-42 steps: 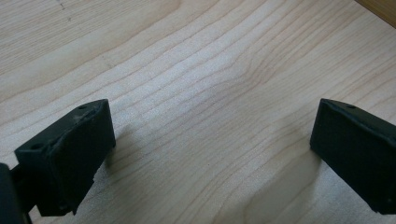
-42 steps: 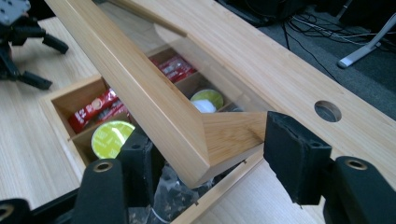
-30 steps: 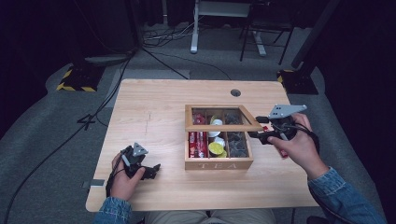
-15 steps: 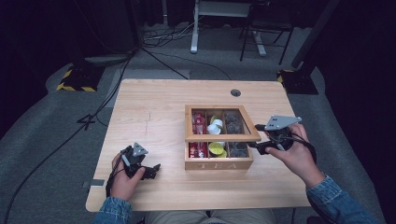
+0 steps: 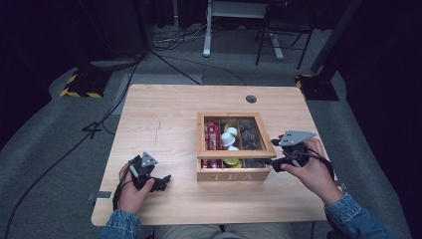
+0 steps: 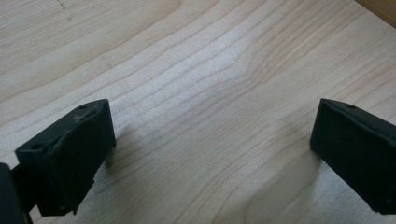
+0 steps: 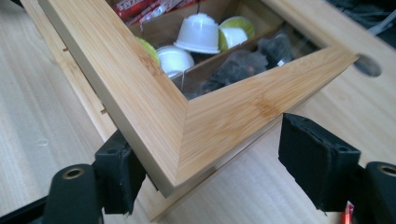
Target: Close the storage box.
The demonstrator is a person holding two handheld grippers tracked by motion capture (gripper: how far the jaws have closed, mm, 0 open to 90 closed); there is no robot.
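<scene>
Down at the lower middle of the high view, a wooden tea box [image 5: 234,172] sits on the light wooden table [image 5: 169,114], its front face lettered TEA and its glass-paned, wood-framed lid [image 5: 236,152] lying nearly flat over the compartments. Through the pane show red packets [image 5: 212,134] in the left compartment, white and yellow-green capsules [image 5: 229,137] in the middle one and dark sachets [image 5: 249,135] at the right. The right gripper [image 5: 272,162] is at the box's near right corner, held by the person's right hand [image 5: 313,172], which comes in from the lower right of the frame in a denim sleeve [image 5: 356,219]. In the right gripper view the lid's corner [image 7: 182,140] lies between the two black jaws: the left jaw is against the frame's edge, the right jaw stands clear of the wood with table showing between, so the grip is loose, and the jaws have just been opening. The same view shows a white capsule [image 7: 198,32] and a yellow-green one [image 7: 236,30] under the pane. The left gripper [image 5: 161,183] lies at the lower left of the high view, low over the table, held by the left hand [image 5: 130,191], well apart from the box. In the left gripper view its jaws stand wide apart over bare wood grain, with nothing between them.
</scene>
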